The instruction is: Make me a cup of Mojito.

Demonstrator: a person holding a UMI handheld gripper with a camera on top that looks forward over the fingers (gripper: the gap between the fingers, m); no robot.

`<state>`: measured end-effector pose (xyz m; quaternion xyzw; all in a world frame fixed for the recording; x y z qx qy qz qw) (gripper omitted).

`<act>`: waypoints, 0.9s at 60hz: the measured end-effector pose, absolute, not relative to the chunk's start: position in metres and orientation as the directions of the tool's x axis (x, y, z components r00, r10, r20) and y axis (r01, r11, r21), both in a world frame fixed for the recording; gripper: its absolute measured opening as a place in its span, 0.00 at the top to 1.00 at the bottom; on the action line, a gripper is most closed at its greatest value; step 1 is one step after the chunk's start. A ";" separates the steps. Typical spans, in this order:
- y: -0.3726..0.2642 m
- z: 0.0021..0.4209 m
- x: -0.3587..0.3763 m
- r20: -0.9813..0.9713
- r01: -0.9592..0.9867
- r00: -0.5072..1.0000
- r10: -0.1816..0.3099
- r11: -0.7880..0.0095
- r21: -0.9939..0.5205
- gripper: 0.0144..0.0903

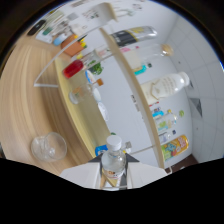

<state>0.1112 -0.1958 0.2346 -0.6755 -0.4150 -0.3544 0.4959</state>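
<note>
A small clear bottle (114,159) with a white cap and an orange-marked label stands between my fingers, and my gripper (113,173) is shut on its body. The white fingers (82,175) show at either side of it. Off to one side of the bottle, a little beyond the fingers, an empty clear glass (48,146) rests on the wooden table (25,100). The whole view is tilted, so the table and the shelves run at a slant.
Beyond the bottle, white shelves (125,75) hold a red container (73,68), a second clear glass (80,94), a large pale bottle (167,84), a dark-topped bottle (131,35) and an orange carton (176,146). A white wall lies beyond the shelves.
</note>
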 end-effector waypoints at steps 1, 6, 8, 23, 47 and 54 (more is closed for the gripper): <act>-0.196 0.238 0.112 0.860 0.881 0.470 0.199 -0.164 -0.443 0.73; -0.196 0.238 0.119 0.659 0.681 0.732 0.172 -0.178 -0.711 0.72; -0.197 0.234 0.123 0.564 0.587 0.809 0.164 -0.192 -0.786 0.72; -0.199 0.151 0.144 0.079 0.123 0.988 0.134 -0.361 -0.924 0.73; -0.197 0.040 0.152 -0.019 0.043 0.994 0.112 -0.522 -0.852 0.73; -0.198 0.028 0.152 -0.030 0.034 0.994 0.107 -0.547 -0.837 0.73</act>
